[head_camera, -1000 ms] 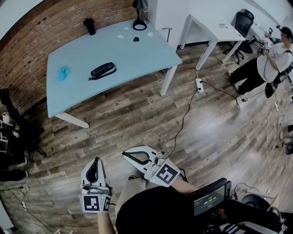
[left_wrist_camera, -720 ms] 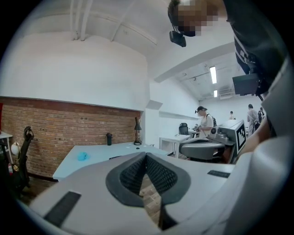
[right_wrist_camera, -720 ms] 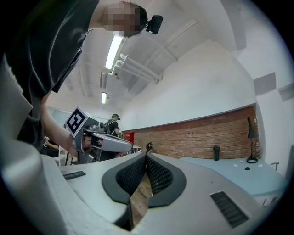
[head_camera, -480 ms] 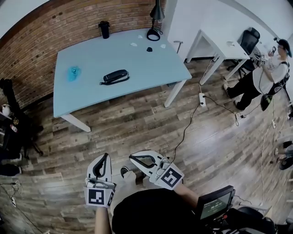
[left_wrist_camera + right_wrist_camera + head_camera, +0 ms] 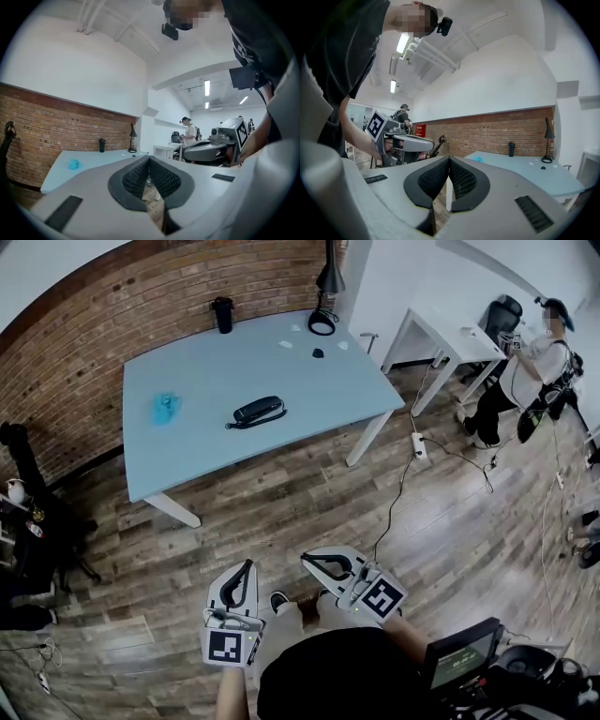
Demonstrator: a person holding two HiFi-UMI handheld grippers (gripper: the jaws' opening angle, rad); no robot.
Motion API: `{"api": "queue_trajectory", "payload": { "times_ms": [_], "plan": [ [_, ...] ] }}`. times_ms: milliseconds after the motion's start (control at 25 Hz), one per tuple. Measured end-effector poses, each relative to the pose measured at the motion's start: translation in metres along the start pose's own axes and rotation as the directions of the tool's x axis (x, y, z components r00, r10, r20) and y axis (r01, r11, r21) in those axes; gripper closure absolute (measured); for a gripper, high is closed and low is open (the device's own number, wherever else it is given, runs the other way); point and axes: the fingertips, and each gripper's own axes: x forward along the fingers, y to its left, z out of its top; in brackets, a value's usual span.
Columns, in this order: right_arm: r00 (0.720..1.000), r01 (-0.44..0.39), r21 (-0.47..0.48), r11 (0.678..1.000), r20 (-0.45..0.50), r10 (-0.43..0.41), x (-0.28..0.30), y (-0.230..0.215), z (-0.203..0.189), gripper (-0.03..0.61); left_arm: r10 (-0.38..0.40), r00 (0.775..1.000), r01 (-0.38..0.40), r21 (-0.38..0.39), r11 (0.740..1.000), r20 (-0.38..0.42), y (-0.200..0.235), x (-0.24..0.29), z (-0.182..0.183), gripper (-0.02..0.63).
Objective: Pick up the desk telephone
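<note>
A black desk telephone lies near the middle of the pale blue table, its cord trailing to the left. My left gripper and right gripper are both shut and empty, held low over the wooden floor, well short of the table. In the left gripper view the shut left gripper points toward the table; the phone is hidden behind the jaws. In the right gripper view the right gripper is shut, with the table to its right.
On the table stand a black cup, a desk lamp and a small blue object. A white table, an office chair and a standing person are at the right. A power strip and cables lie on the floor.
The table and phone sit lower and nearer in the head view than a second ago. Both grippers stay shut and have shifted right in the picture.
</note>
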Motion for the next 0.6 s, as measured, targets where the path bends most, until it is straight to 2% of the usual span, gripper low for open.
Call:
{"api": "queue_trajectory", "payload": {
  "times_ms": [120,240,600],
  "plan": [
    [1.0,0.004,0.024,1.0,-0.03,-0.003,0.016,0.006,-0.006,0.557,-0.01,1.0,0.01,0.002,1.0,0.004,0.017,-0.006,-0.001,0.621],
    [1.0,-0.019,0.044,0.999,0.0,0.019,0.034,0.004,-0.003,0.557,-0.004,1.0,0.004,-0.004,1.0,0.007,0.032,-0.001,-0.002,0.621],
    [0.995,-0.067,-0.016,0.998,0.072,0.068,0.065,-0.039,0.002,0.557,-0.009,0.999,0.009,0.015,1.0,-0.031,0.049,0.048,-0.005,0.621]
  ]
}}
